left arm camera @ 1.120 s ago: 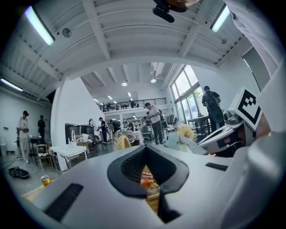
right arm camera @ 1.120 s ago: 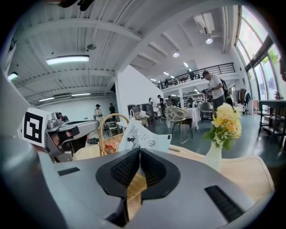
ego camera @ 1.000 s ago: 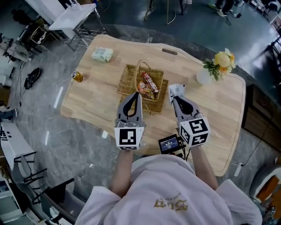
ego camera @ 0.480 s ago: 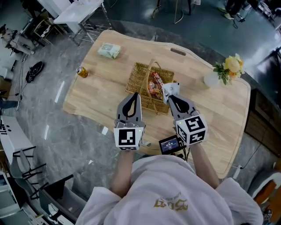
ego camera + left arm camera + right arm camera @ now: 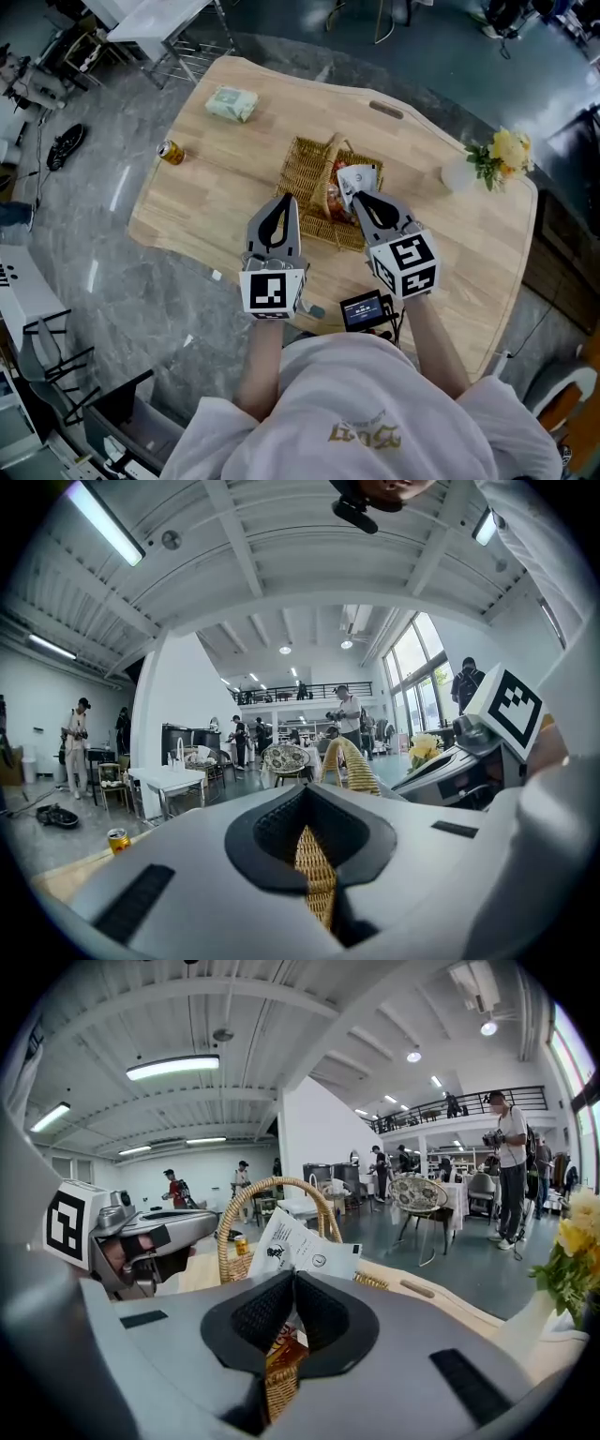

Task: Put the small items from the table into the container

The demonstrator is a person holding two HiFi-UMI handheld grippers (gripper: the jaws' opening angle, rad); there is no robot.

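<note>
Packet (image 5: 359, 176) moved over basket (image 5: 300, 173), R tool (image 5: 355, 199) clenching it; L tool (image 5: 284, 200) clenched empty at near rim.

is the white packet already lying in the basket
No, the white packet is pinched in the right hand-held gripper, held up over the wicker basket.

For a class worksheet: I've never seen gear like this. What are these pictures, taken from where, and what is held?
No robot: a person holds a two-jaw gripper in each hand. The head view looks down from a camera on the head; the other two cameras ride on the grippers. On the table: a wicker basket with snacks, a drink can, a pale green pack, a vase of flowers. The right gripper is shut on a white packet at the basket; the left gripper is shut, empty.
</note>
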